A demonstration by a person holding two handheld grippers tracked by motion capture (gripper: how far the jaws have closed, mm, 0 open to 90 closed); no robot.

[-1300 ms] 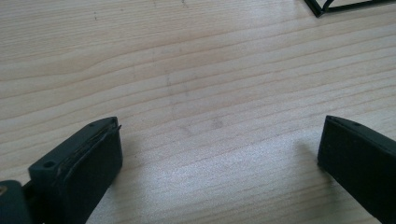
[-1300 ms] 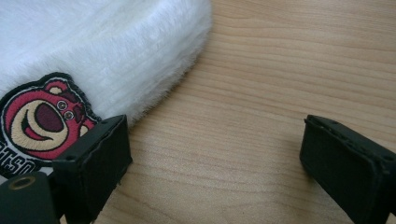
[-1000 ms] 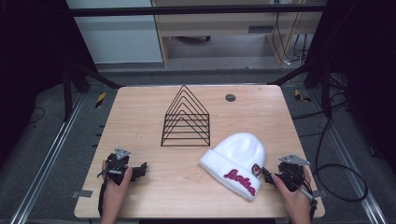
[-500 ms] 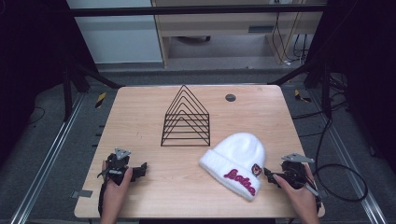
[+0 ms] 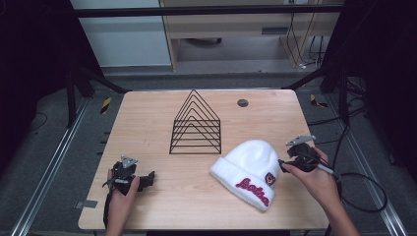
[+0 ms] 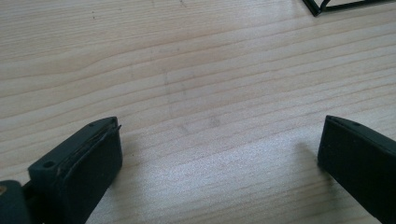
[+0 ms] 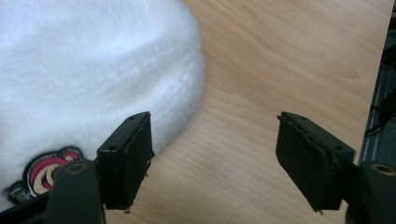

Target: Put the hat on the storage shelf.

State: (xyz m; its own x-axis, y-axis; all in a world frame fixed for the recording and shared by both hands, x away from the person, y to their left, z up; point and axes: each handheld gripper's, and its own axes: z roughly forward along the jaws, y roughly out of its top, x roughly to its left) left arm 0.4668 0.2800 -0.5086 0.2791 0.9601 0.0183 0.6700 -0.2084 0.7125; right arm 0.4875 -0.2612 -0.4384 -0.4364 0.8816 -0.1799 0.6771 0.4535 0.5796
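A white fluffy beanie (image 5: 248,169) with red lettering and a round badge lies on the wooden table (image 5: 147,128) at the front right. My right gripper (image 5: 283,163) hovers at the beanie's right side, pointing at it. In the right gripper view the beanie (image 7: 84,79) lies beside one jaw. My right gripper (image 7: 215,135) is open; its jaws have just been closing, with bare wood between them. My left gripper (image 5: 149,180) rests at the front left, well apart from the beanie. In its own view my left gripper (image 6: 219,135) is open over bare table.
A black wire rack (image 5: 195,123) of nested triangles stands at the table's middle; its corner (image 6: 317,5) shows in the left gripper view. A small dark disc (image 5: 242,103) lies at the back right. Cables trail off the right edge.
The right hand has lifted and moved away from the person along the beanie's right side, and its jaws stand narrower. The left hand and the beanie have not moved.
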